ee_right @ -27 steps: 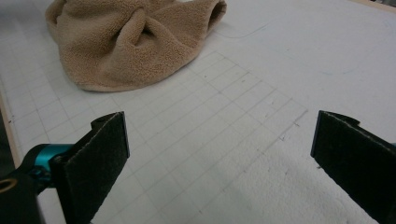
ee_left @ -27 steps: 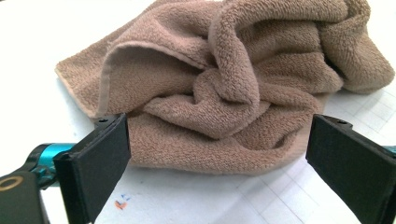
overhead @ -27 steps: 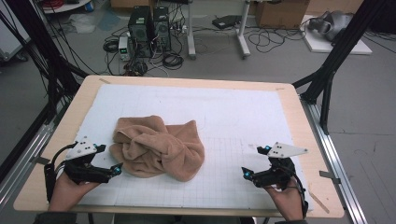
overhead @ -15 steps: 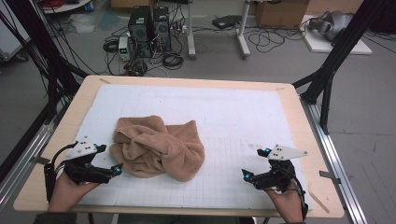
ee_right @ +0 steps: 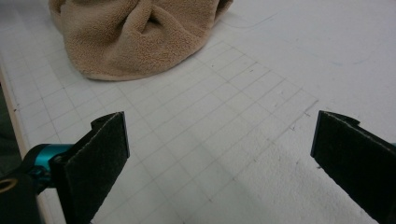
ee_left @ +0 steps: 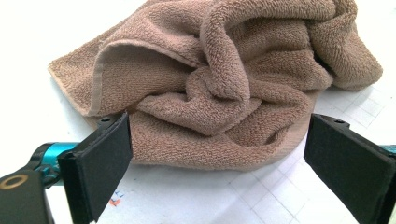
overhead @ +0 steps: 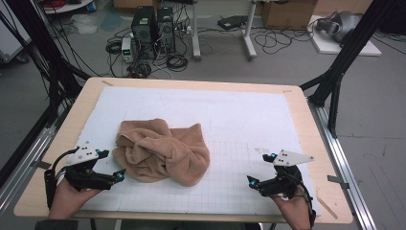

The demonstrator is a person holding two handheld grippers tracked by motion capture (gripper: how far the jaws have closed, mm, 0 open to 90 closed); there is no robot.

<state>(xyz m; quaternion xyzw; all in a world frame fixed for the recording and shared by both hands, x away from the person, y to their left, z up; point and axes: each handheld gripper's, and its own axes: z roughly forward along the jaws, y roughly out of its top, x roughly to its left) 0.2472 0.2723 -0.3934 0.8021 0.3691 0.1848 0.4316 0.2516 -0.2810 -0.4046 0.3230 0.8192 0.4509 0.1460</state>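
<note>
Crumpled tan towel heaped in folds on the white gridded mat, left of the mat's middle and toward its near edge; hemmed corner lying flat at the towel's left in the left gripper view. Left gripper just beside the towel's near-left edge, jaws spread wide, pointing at the towel, tips close to the cloth but not pressing on it. Right gripper well apart from the towel, off to its right near the mat's front edge, jaws wide with nothing but bare mat between them. Wooden table bordering the mat beyond the towel.
</note>
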